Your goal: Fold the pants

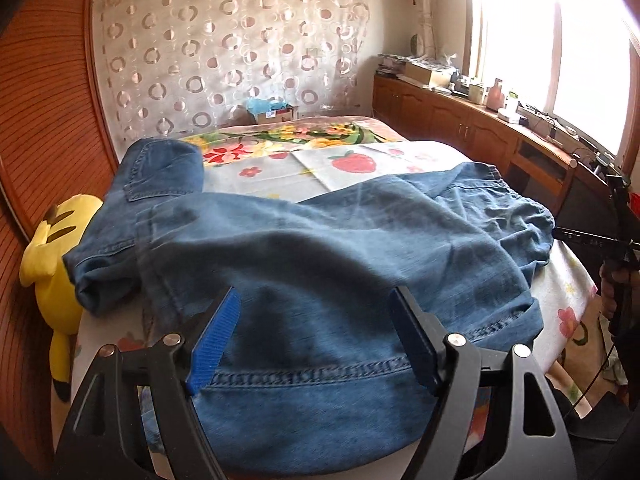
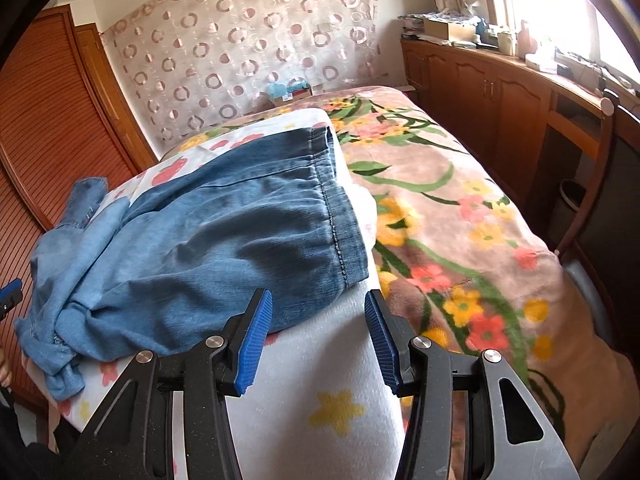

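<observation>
Denim pants (image 1: 320,248) on floral-blanketed bed (image 2: 460,216), wooden cabinets (image 1: 448,116) beyond

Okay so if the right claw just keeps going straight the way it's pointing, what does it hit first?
Probably the hemmed leg end of the jeans, or the white flowered sheet just below it. The right claw is open and empty, aimed along the sheet at that hem; depth is hard to judge.

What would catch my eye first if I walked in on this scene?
Probably the crumpled blue denim pants spread across the bed's white flowered sheet, with the open left gripper at their stitched hem. The open right gripper hovers by the other hem. Next, a bright yellow plush toy wedged at the bed's left edge.
</observation>
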A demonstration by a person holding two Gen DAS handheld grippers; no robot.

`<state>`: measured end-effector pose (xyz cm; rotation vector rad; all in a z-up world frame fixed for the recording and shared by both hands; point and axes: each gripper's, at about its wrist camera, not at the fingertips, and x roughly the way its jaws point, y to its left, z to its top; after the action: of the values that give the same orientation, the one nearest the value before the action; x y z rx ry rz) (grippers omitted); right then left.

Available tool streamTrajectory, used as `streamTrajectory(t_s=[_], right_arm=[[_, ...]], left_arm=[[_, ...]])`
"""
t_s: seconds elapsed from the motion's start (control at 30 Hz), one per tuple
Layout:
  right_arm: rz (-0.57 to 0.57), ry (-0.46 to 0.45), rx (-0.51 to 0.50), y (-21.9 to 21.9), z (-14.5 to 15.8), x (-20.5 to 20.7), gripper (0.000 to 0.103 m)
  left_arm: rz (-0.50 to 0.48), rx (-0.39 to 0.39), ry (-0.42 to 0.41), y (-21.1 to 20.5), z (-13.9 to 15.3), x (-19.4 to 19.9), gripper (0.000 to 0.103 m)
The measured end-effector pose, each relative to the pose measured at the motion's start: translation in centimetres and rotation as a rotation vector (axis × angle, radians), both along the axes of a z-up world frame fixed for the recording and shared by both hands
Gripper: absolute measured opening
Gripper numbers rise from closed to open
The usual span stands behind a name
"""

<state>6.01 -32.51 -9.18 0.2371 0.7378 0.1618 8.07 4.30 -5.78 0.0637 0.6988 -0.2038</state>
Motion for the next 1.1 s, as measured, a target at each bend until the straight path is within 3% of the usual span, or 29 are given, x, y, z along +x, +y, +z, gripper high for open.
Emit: streamTrajectory(t_s=[0.57, 0.6, 0.67, 0.77, 0.97, 1.1], right_arm=[[-0.021, 0.032, -0.06, -1.0, -0.2, 1.8, 0.05], [-0.025, 0.021, -0.063, -1.1, -0.1, 1.7, 0.047], [-0.028, 0.005, -0.075, -1.2, 0.2, 1.8, 0.027], [-0.007, -0.022, -0.073, -1.4, 0.8, 1.7, 0.01], [0.026, -0.115, -0.076, -0.9, 3.3, 0.7, 0.008], [0.104, -0.217, -0.088, 1.4, 8.2, -0.1, 0.008]], left_arm=[[-0.026, 0.003, 0.021, -1.3, -0.9, 0.2, 0.078], [-0.026, 0.003, 0.024, -1.4, -1.0, 0.3, 0.078], [-0.028, 0.003, 0.028, -1.4, -1.2, 0.3, 0.078], [-0.027, 0.003, 0.029, -1.4, -1.2, 0.2, 0.078], [-0.014, -0.012, 0.012, -0.9, -0.8, -0.2, 0.078], [0.005, -0.028, -0.006, 0.3, -0.1, -0.9, 0.078]])
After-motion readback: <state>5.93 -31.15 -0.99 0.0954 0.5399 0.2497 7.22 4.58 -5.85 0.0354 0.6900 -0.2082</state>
